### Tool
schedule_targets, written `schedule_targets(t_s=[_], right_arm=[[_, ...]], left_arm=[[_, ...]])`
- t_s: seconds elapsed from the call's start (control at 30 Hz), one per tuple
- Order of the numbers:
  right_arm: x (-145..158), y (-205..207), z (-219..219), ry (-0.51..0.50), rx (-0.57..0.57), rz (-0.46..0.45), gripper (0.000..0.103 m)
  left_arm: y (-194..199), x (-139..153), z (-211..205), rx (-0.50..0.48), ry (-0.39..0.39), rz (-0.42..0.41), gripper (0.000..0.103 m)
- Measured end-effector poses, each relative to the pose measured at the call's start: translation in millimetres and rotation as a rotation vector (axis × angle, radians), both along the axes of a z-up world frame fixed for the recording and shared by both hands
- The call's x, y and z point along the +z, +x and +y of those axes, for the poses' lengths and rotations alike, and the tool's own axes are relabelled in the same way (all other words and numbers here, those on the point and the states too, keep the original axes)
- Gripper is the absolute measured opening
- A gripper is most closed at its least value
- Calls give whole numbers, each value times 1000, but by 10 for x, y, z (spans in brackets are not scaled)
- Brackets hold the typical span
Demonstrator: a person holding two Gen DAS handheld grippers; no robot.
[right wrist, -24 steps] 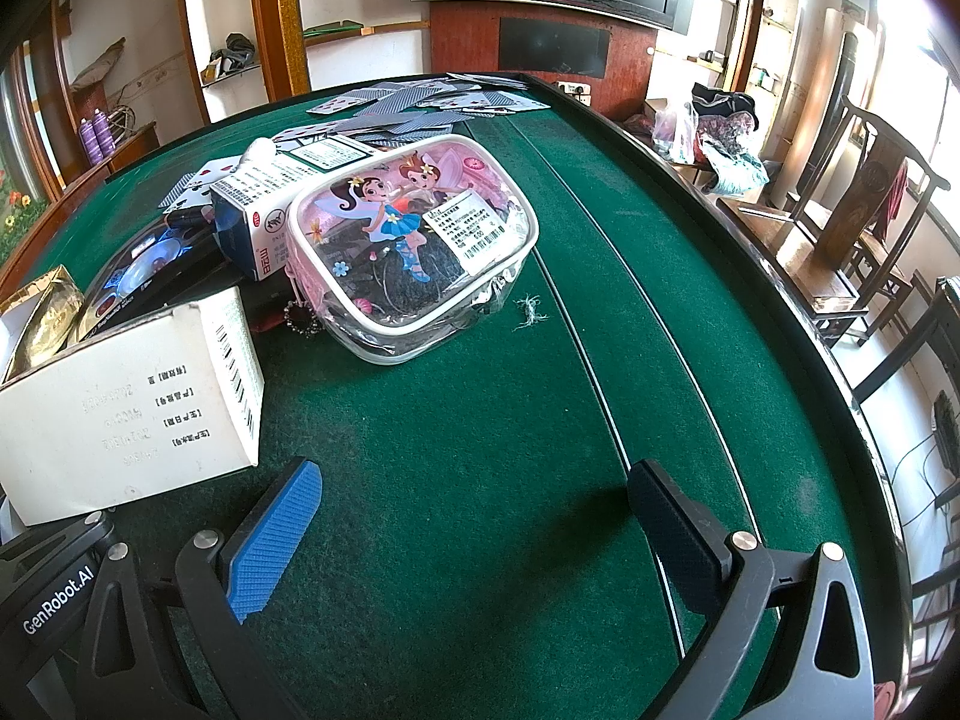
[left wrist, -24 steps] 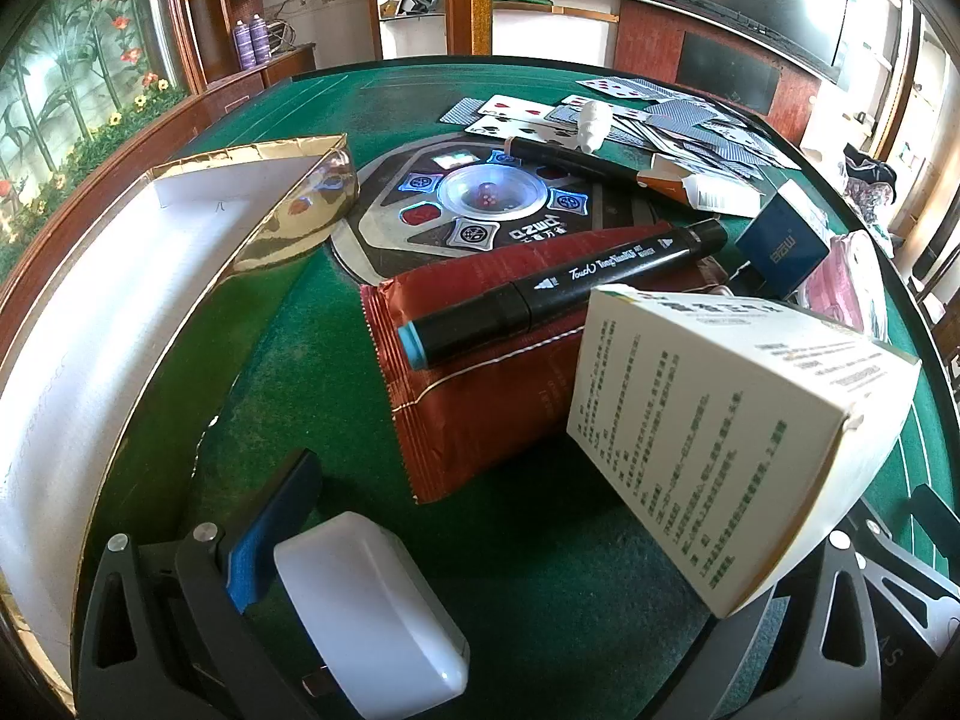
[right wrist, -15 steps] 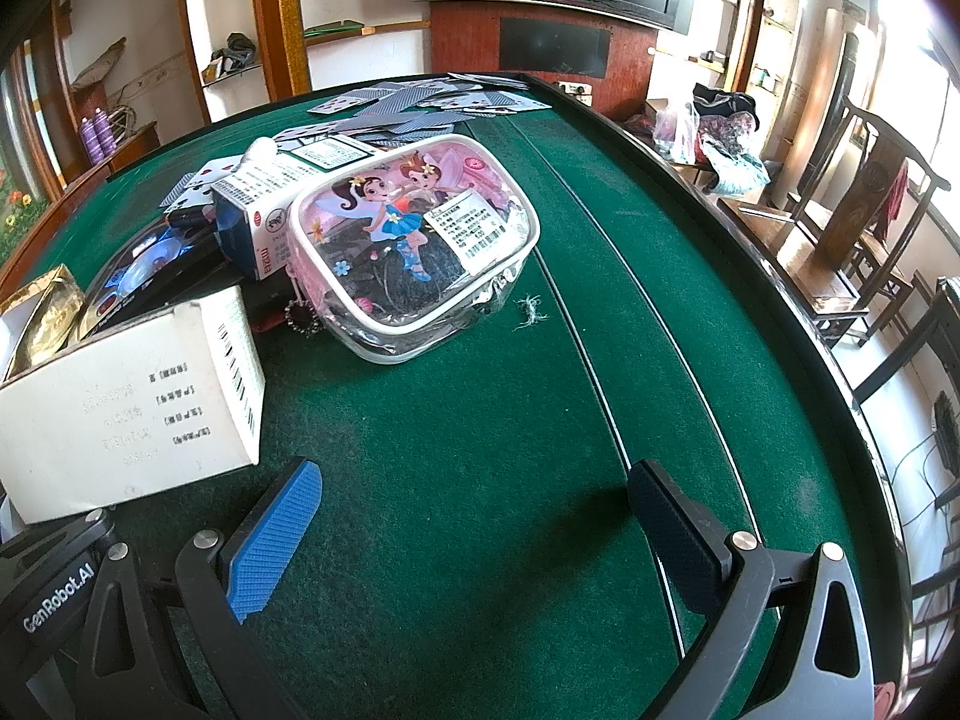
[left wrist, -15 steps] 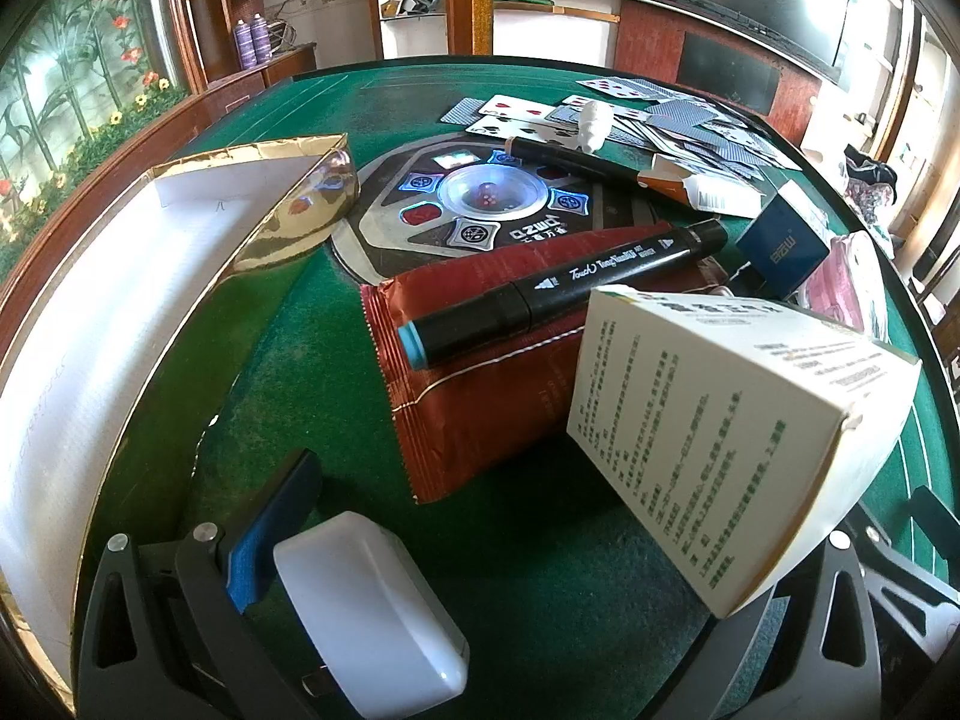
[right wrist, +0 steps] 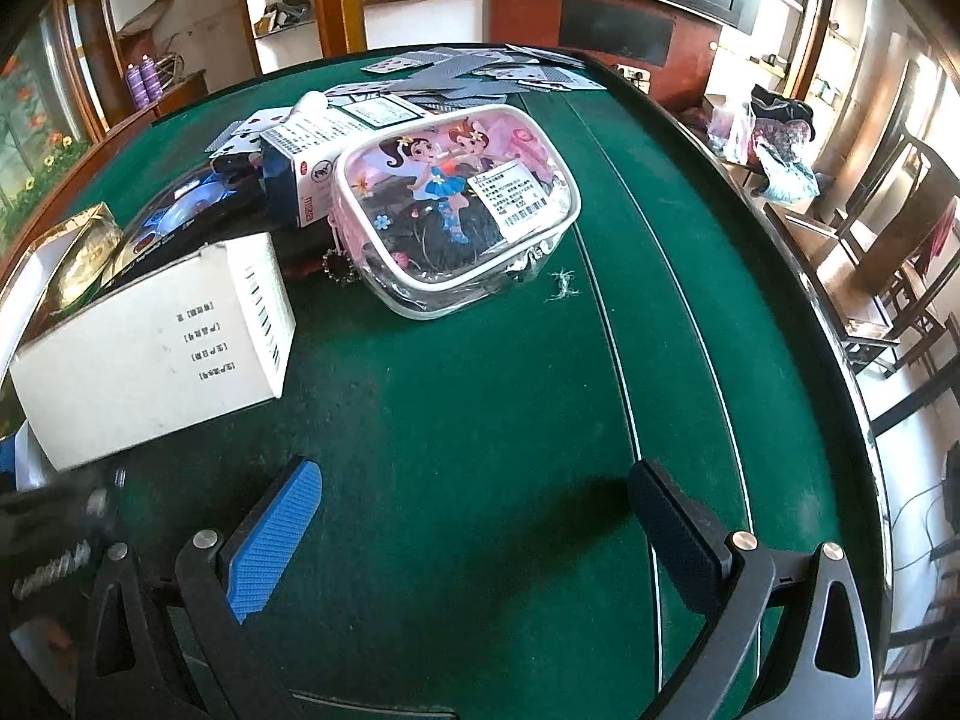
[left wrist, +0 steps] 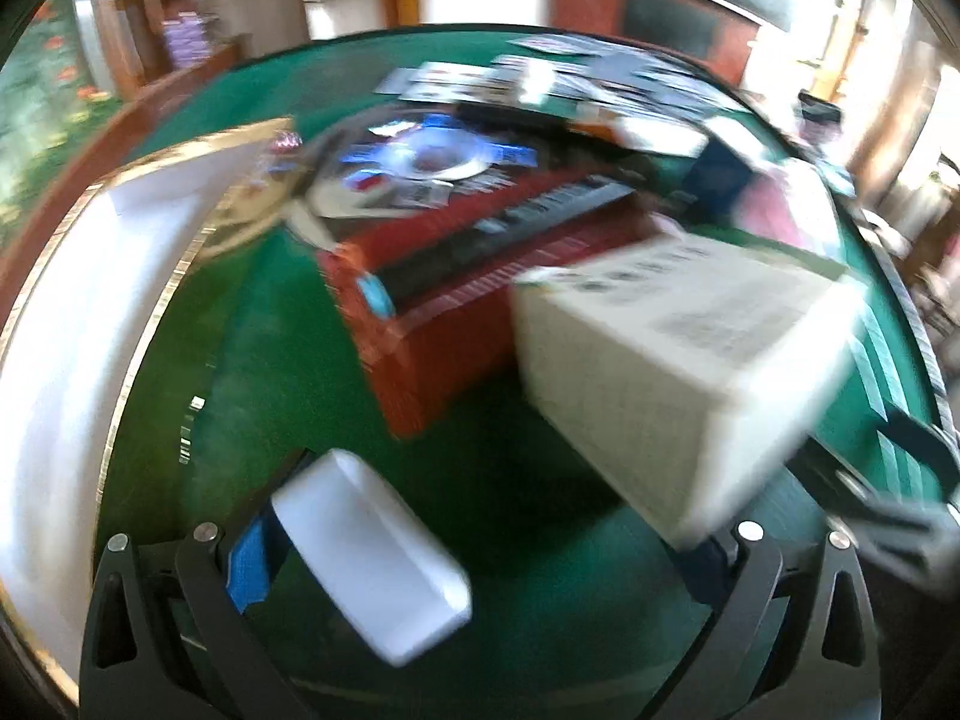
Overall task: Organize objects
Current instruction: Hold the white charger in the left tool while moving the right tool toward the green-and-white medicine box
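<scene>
My left gripper (left wrist: pixel 486 540) is open above the green felt, and its view is blurred by motion. A small white block (left wrist: pixel 366 552) lies between the jaws, close to the blue left pad (left wrist: pixel 249 558). A large white printed box (left wrist: pixel 678 360) sits by the right finger. Beyond them a black marker (left wrist: pixel 492 240) rests on a red packet (left wrist: pixel 432 348). My right gripper (right wrist: pixel 474 486) is open over bare felt with nothing between its fingers. The same white box (right wrist: pixel 150 354) is to its left, and a pink cartoon pouch (right wrist: pixel 456 204) lies ahead.
A gold-rimmed white tray (left wrist: pixel 60 330) runs along the left. A blue and white carton (right wrist: pixel 300 174) leans behind the pouch. Playing cards (right wrist: pixel 468 69) are scattered at the far side, around a round dice console (left wrist: pixel 432 162). Chairs (right wrist: pixel 888 252) stand past the table's right edge.
The left wrist view has gone blurry and everything in it has slid upward. In the right wrist view the pouch and box have shifted up and a little right. Both grippers stay open.
</scene>
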State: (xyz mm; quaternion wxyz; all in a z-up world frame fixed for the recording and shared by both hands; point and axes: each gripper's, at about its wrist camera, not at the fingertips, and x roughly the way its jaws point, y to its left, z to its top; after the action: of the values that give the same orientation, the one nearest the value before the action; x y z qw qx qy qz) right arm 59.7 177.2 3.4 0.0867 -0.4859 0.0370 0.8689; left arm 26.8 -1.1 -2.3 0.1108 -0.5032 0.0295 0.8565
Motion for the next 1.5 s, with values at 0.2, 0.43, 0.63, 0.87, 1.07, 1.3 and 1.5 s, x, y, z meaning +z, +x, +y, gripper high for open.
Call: schedule_targets(t_s=[0.2, 0.43, 0.63, 0.87, 1.07, 1.3, 1.5], right_arm=[[19, 100, 13, -21, 64, -5, 103], [197, 358, 425, -257, -17, 192, 103], [233, 402, 551, -337, -45, 235, 103], [258, 424, 531, -341, -30, 245, 103], [244, 424, 534, -346, -25, 242, 103], [207, 390, 528, -338, -28, 220, 103], [173, 360, 516, -323, -37, 195, 103]], left_arm=[[342, 415, -339, -115, 145, 84, 103], [411, 694, -471, -174, 92, 194, 103], [263, 519, -371, -137, 36, 166, 103], [309, 479, -166, -273, 58, 182, 103], [276, 279, -308, -231, 41, 148, 101], [251, 66, -117, -287, 10, 106, 81], [209, 54, -194, -232, 43, 108, 58]])
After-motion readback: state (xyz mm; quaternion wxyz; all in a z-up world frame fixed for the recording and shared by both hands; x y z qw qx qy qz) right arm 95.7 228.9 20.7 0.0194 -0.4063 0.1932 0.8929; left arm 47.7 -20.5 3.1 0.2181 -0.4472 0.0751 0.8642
